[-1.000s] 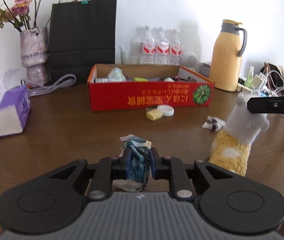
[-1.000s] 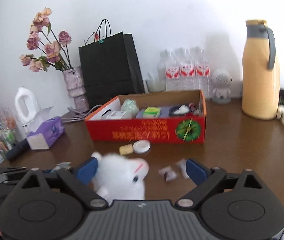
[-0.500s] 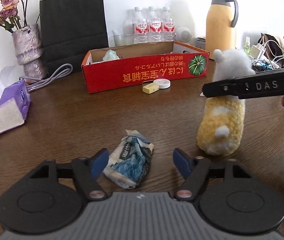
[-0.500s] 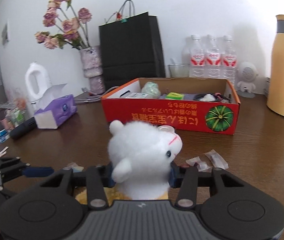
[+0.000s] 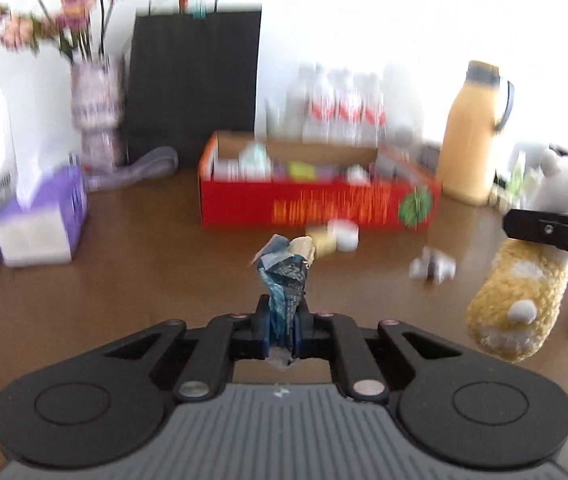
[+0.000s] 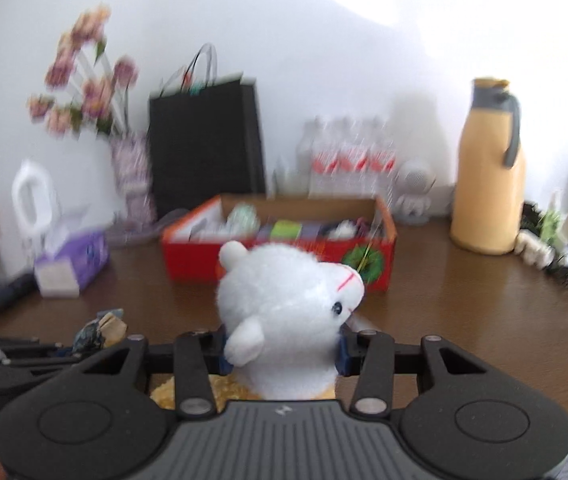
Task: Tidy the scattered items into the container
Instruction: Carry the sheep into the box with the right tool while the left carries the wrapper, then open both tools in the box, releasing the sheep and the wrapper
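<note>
The left gripper has its fingers clenched on a crumpled packet, raised over the worktop. The right gripper grasps a plush toy at its neck. The red box sits farther back on the worktop.

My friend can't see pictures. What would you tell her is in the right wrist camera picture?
A hand-held gripper squeezes a fluffy white toy animal with a yellow body, held above a brown table. Behind it sits a red cardboard box with small things inside, then a black paper bag, pink flowers and a tall yellow jug. The picture is blurry.
</note>
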Tool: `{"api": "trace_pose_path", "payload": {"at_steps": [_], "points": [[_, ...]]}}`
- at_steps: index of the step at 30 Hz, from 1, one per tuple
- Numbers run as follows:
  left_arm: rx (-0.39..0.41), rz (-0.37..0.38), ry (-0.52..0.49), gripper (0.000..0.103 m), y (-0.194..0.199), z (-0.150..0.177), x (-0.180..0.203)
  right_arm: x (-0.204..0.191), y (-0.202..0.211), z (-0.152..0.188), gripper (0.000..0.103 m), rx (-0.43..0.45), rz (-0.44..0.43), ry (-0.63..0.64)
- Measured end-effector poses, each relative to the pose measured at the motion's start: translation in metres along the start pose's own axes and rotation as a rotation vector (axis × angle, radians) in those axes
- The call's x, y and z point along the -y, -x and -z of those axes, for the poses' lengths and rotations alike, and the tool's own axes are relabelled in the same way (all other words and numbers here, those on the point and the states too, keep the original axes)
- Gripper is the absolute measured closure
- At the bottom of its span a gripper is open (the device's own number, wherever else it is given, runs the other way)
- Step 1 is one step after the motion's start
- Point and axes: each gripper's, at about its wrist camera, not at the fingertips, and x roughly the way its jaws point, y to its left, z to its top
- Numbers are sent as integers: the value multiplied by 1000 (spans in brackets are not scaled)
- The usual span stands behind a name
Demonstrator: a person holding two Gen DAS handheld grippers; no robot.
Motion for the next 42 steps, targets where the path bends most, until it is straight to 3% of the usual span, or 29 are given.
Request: {"api": "trace_pose_path", "payload": {"at_steps": [3, 6, 10, 13, 19, 25, 30, 33, 36, 38, 40, 42], "points": [[92, -6, 9, 91, -4, -51, 0, 9, -6, -42, 59, 71, 41, -22], [120, -4, 13, 90, -29, -105, 0, 27, -36, -96, 59, 103, 52, -71], [23, -15, 33, 90, -87, -155, -1, 54, -115, -147, 59, 5, 104, -98], [-11, -32, 30, 90, -120, -172, 2, 65, -173, -153, 59, -83, 155, -126], [-85, -10, 49, 90, -176, -167, 4, 61, -261, -122, 59, -168, 257, -161], [-181, 1, 53, 90, -219, -134, -5, 51, -302, -82, 59, -205, 368, -64], [-226, 9, 52, 89, -231, -117, -13, 39, -299, -60, 56, -180, 408, 4], [-231, 4, 49, 88, -230, -116, -20, 42, -298, -55, 41, -189, 428, -8], [-234, 6, 45, 87, -226, -122, -24, 55, -292, -64, 38, -209, 375, -79], [-231, 4, 35, 82, -223, -127, -26, 64, -285, -77, 33, -219, 335, -139], [-231, 7, 21, 68, -221, -133, -28, 72, -274, -95, 20, -212, 293, -189], [-241, 14, -3, 59, -219, -137, -28, 77, -260, -114, 17, -178, 273, -201]]}}
